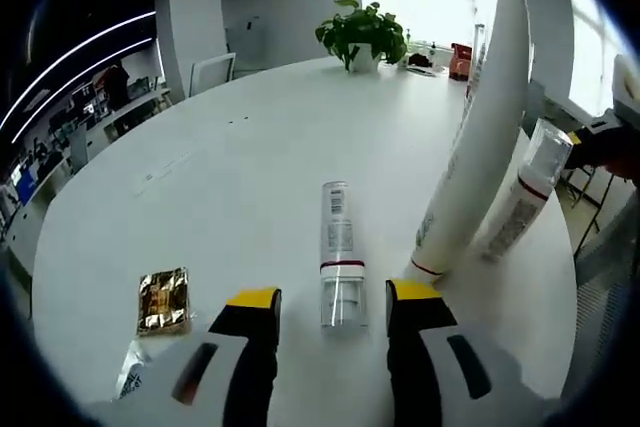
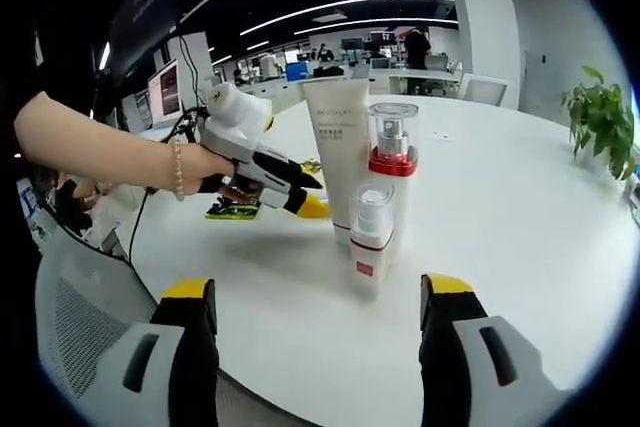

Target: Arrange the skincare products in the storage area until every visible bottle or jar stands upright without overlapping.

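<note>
A clear-capped bottle [image 1: 338,247] lies flat on the white table [image 1: 230,177], its cap end between the jaws of my left gripper [image 1: 334,294], which is open around it without touching. Right of it a tall white tube [image 1: 480,137] stands on its cap, with a small clear-capped bottle [image 1: 522,197] upright beside it. In the right gripper view the tube [image 2: 335,137], a red-collared spray bottle [image 2: 390,162] and the small bottle [image 2: 368,237] stand close together. My right gripper [image 2: 318,287] is open and empty in front of them. A hand holds the left gripper [image 2: 310,195] beside the tube.
A gold sachet [image 1: 163,300] lies on the table to the left of my left jaw. A potted plant [image 1: 362,37] and small items stand at the far edge. The table edge runs close below my right gripper, with a chair back [image 2: 70,307] at the left.
</note>
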### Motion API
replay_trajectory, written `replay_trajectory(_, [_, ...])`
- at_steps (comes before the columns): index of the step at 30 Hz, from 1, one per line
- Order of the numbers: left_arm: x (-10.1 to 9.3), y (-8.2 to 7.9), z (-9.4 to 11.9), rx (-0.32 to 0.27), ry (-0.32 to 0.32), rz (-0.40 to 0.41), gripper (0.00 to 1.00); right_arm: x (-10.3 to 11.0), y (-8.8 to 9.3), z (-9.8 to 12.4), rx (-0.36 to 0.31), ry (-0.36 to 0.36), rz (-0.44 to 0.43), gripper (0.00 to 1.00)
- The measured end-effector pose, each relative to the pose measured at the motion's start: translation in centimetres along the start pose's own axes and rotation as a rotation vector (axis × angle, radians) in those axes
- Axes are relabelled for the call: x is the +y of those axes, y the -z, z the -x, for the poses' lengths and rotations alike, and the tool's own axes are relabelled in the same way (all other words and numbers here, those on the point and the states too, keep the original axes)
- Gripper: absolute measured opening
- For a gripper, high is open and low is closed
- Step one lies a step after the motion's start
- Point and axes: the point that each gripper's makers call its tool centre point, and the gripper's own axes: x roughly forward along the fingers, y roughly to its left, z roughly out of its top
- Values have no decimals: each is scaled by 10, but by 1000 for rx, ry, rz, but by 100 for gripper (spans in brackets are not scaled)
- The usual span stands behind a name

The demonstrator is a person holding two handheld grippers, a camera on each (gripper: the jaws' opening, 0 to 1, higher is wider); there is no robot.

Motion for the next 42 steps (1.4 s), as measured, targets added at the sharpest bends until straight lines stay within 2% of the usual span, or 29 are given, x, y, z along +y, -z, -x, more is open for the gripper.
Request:
replay_trajectory(4, [4, 2, -9, -3, 4, 16, 40, 0, 1, 0, 6, 3, 2, 83])
replay_trajectory(6, [-3, -1, -7, 0, 6, 16, 37, -1, 0, 0, 5, 4, 3, 83])
replay_trajectory(8, [-1, 3, -12, 6, 8, 16, 34, -1, 0, 0, 6, 6, -1, 83])
replay_trajectory(11, [2, 4, -12, 11, 0, 11, 25, -1, 1, 1, 5, 7, -5, 83])
replay_trajectory(15, [2, 3, -7, 17, 6, 37, 24, 0, 1, 0, 9, 2, 3, 83])
replay_trajectory(19, [11, 6, 3, 29, 2, 60, 24, 0, 1, 0, 3, -1, 1, 83])
replay_trajectory(25, [22, 5, 34, 46, -16, 89, 24, 1, -2, 1, -10, -3, 7, 83])
replay_trajectory(28, [27, 7, 43, 50, -14, 75, 24, 1, -3, 1, -15, -5, 7, 82])
replay_trajectory(29, [21, 4, 50, 52, -13, 64, 24, 1, -3, 1, -17, -7, 7, 82])
replay_trajectory(31, [27, 5, 55, 57, -8, 32, 24, 2, -4, 1, -20, -9, 15, 82])
replay_trajectory(35, [11, 3, 75, 80, 27, 8, 24, 3, -6, 3, -27, -6, 37, 82])
replay_trajectory(37, [13, 6, 80, 87, 35, -16, 24, 4, -8, 4, -33, -5, 47, 82])
replay_trajectory(42, [-1, 9, 100, 93, 65, -42, 24, 6, -10, 3, -43, -13, 60, 81])
